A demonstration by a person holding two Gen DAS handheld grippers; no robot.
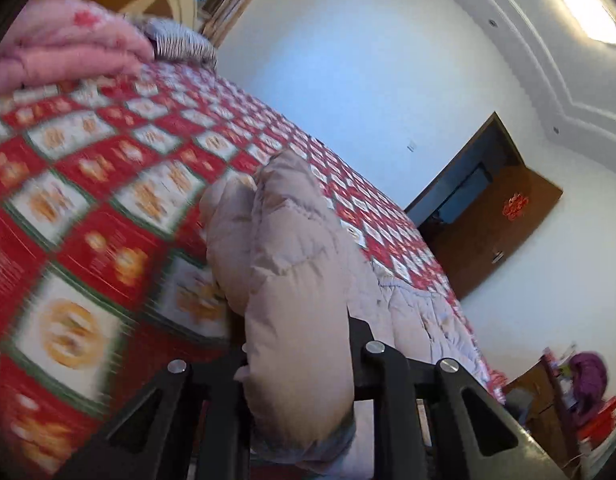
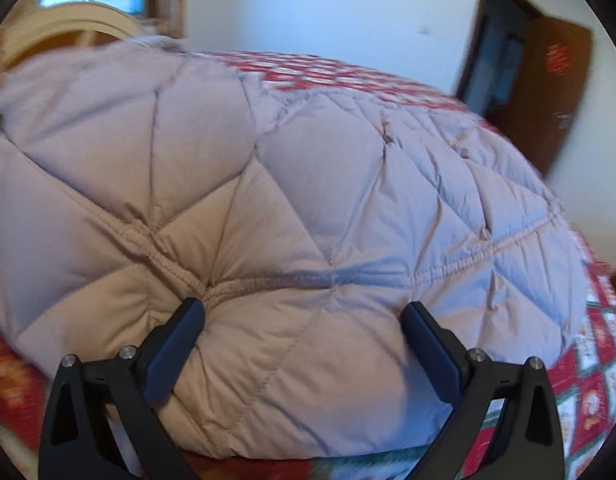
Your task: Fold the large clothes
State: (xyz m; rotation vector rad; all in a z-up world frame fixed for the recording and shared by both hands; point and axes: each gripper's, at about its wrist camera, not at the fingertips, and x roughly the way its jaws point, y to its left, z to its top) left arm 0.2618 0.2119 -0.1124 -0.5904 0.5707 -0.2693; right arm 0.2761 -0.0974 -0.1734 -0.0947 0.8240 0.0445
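Bed with red checked bedspread (image 1: 108, 208): beige quilted down coat (image 2: 292, 208) spread on it, one padded fold clamped in narrowed left gripper (image 1: 300, 356); right gripper (image 2: 304, 320) wide apart, fingers (image 2: 180, 344) against coat.
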